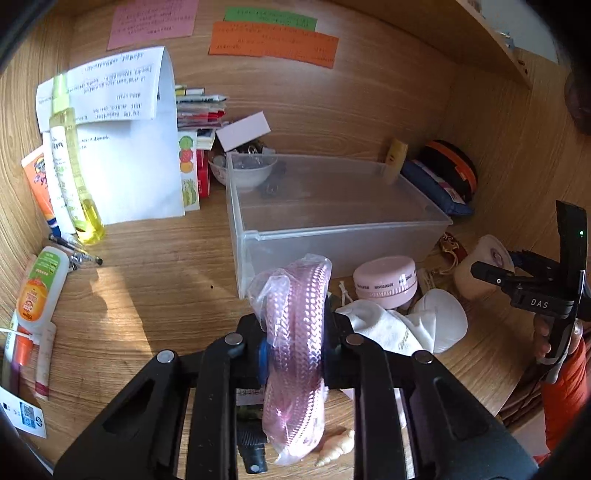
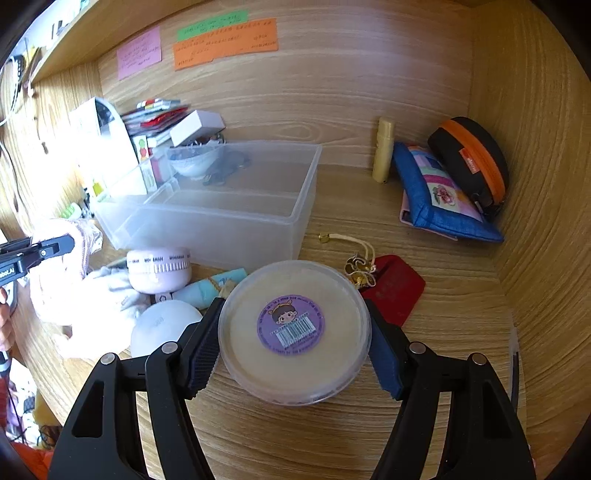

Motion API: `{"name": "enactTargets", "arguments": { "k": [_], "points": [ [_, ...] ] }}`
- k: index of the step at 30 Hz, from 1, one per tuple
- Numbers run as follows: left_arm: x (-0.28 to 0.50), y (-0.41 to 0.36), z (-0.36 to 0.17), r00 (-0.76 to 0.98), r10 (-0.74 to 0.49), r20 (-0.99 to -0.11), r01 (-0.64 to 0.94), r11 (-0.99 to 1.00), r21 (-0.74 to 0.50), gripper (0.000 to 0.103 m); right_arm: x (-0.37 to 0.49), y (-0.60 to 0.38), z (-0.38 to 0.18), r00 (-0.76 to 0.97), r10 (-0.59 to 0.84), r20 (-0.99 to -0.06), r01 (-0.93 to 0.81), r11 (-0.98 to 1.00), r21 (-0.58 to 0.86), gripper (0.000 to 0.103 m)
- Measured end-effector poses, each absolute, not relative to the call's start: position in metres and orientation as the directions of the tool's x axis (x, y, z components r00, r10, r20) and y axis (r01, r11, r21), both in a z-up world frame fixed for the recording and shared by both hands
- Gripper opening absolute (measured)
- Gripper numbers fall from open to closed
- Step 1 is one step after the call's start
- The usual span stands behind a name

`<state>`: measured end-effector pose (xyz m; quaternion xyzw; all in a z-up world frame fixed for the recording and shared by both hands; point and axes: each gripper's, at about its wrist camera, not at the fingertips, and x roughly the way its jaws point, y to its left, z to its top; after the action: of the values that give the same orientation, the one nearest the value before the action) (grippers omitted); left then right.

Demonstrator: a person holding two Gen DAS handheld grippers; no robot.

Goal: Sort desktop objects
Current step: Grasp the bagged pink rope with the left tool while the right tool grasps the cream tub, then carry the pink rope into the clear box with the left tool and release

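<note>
Left gripper (image 1: 295, 350): closed on a pink braided band in a clear plastic bag (image 1: 295, 332), held upright between the pads, clear of the surface. A small pale shell-shaped piece (image 1: 334, 448) lies below it.

Right gripper (image 2: 293, 332): clamped on 1 round clear tub (image 2: 293, 332), cream contents, both pads pressing its sides. Purple round sticker (image 2: 290, 322) on the lid shows a cartoon face and a barcode; its small print is unreadable. The right gripper's body, seen from the left camera, reads "DAS".

Near, between the 2 grippers: 1 white cloth (image 1: 391, 328), 1 white dome-shaped object (image 2: 164, 325), 1 pink round case (image 2: 159, 269) with repeated lettering around its rim, too small to read reliably, and 1 light blue roll (image 2: 210, 284). Just right of the tub: 1 red flat tag (image 2: 395, 288) with a gold charm on a cord (image 2: 356, 266).

Middle: 1 clear plastic bin (image 1: 332, 221), nothing visible inside it. Behind it 1 white bowl (image 1: 245, 171).

Left side: 1 tall yellow bottle (image 1: 75, 173), 1 orange sunscreen tube (image 1: 38, 184), 1 white bottle with an orange label (image 1: 38, 291), pens, white printed sheets (image 1: 122, 110).

Far right: 1 blue pouch (image 2: 436, 195), 1 black case with an orange zip (image 2: 472, 158), 1 yellow tube (image 2: 384, 149) standing upright.

Surface (image 2: 332, 435): light wood grain, wood walls at the back and sides. Back wall carries 3 notes, 1 pink (image 2: 139, 53), 1 green (image 2: 212, 26), 1 orange (image 2: 225, 42); handwriting illegible.
</note>
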<state>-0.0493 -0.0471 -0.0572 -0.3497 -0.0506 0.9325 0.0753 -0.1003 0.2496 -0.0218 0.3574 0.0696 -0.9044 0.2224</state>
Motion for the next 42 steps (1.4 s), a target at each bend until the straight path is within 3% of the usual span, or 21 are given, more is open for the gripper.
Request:
{"name": "enactTargets", "arguments": {
  "k": [26,42],
  "points": [
    [-0.058,-0.045,0.007,-0.850,0.210,-0.484,-0.144,-0.975,-0.170,0.019,-0.110,0.243,0.041,-0.700,-0.451,-0.554,0.480,-0.871,0.102,0.067],
    [-0.109,-0.051,0.027,-0.880,0.222,-0.419,-0.137,-0.965,-0.224,0.019,-0.145,0.221,0.063,-0.700,-0.492,-0.517,0.505,-0.853,0.129,0.068]
  ]
}}
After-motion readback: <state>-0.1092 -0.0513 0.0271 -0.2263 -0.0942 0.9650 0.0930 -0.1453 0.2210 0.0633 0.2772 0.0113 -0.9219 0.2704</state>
